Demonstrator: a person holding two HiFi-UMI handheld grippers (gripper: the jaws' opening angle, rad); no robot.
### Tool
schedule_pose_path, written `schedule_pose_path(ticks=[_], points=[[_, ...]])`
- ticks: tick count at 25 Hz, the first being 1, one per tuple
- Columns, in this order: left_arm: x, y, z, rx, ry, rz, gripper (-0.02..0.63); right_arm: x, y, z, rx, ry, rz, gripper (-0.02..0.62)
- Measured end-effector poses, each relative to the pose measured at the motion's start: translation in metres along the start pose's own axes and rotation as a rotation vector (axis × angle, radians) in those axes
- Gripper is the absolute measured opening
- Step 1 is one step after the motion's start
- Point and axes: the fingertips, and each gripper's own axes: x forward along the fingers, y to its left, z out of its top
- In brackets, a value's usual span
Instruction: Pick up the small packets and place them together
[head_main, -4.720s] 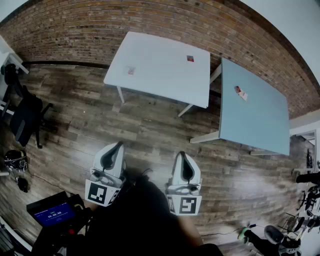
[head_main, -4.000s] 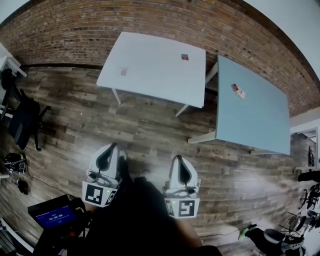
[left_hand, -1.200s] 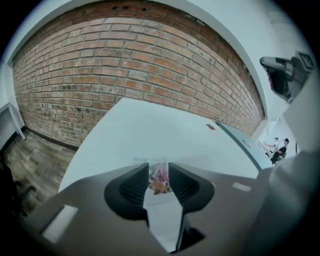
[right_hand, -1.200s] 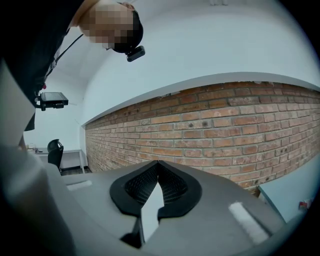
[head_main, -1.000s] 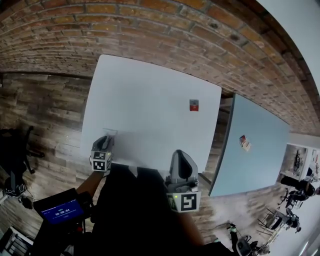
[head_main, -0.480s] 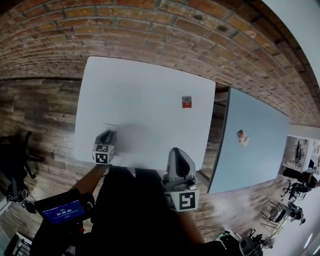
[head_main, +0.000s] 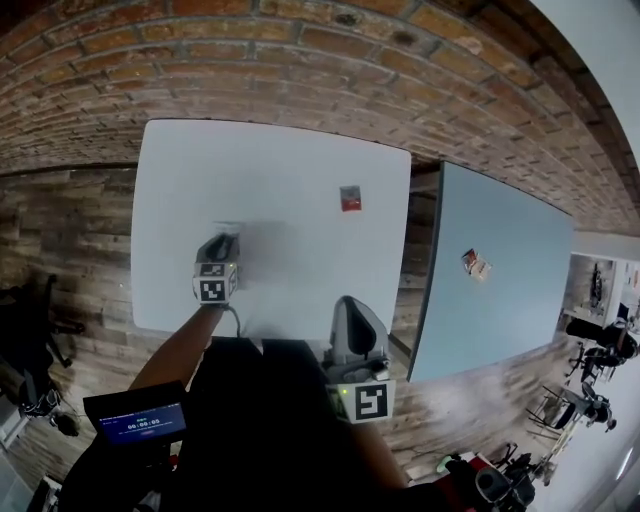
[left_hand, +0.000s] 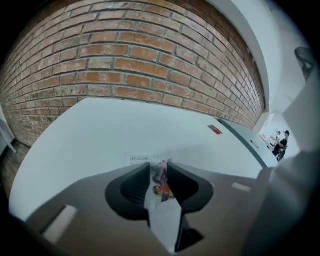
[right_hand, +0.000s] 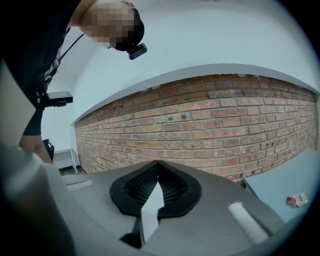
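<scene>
Two counters are seen before a brick wall (head_main: 300, 60): a white counter (head_main: 180, 180) and a blue-grey counter (head_main: 520, 290). One small packet (left_hand: 160, 180) is pinched between the fingers of the left gripper (head_main: 228, 236), over the near left part of the white counter. A red packet (head_main: 350, 198) is laid further right on that counter, and further packets (head_main: 473, 264) on the blue-grey one. The fingers of the right gripper (right_hand: 157, 172) are pressed together, with nothing held.
</scene>
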Motion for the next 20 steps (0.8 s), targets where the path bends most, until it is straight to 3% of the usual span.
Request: schedule_pose_path(ticks=[4,9,13,15,18,20], points=[[0.005,-0.005,0.008,-0.005,-0.014,-0.013,0.107,0.0,-0.007,-0.002,0.009,0.001,-0.002,0.003],[-0.016,-0.02,0.028,-0.016,-0.144,-0.103,0.143,0.006,-0.033,-0.025,0.082,0.038,-0.02,0.003],[-0.045,-0.037,0.037,-0.008,-0.192,-0.126,0.138,0.036,-0.063,-0.049,0.088,0.095,-0.029,0.005],[-0.062,-0.043,0.042,-0.014,-0.223,-0.128,0.103,0.056,-0.079,-0.071,0.101,0.145,-0.022,0.048],[-0.09,-0.051,0.051,-0.016,-0.289,-0.121,0.018,0.088,-0.105,-0.108,0.105,0.228,-0.017,0.046],[-0.106,-0.057,0.054,-0.002,-0.315,-0.114,0.0,0.108,-0.127,-0.134,0.071,0.289,-0.036,0.058]])
